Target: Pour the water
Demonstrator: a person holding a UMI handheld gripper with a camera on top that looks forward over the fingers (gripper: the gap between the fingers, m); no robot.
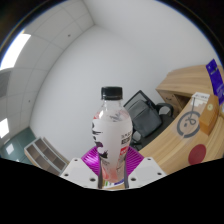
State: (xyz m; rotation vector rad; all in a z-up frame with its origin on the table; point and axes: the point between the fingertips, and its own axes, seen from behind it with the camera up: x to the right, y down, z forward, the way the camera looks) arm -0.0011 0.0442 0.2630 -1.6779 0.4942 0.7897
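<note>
A clear plastic water bottle point(111, 130) with a black cap and a white and pink label stands upright between my fingers. My gripper point(111, 163) is shut on the bottle, both purple pads pressing its lower body. The bottle is lifted high; behind it show a white wall and ceiling. No cup or receiving vessel is in view.
A wooden desk point(185, 150) lies to the right, below the bottle, with an orange carton point(205, 120), a red disc point(197, 154) and a blue item point(213, 71) on it. A black office chair point(146, 112) stands behind the bottle. A radiator point(45, 152) is at the left.
</note>
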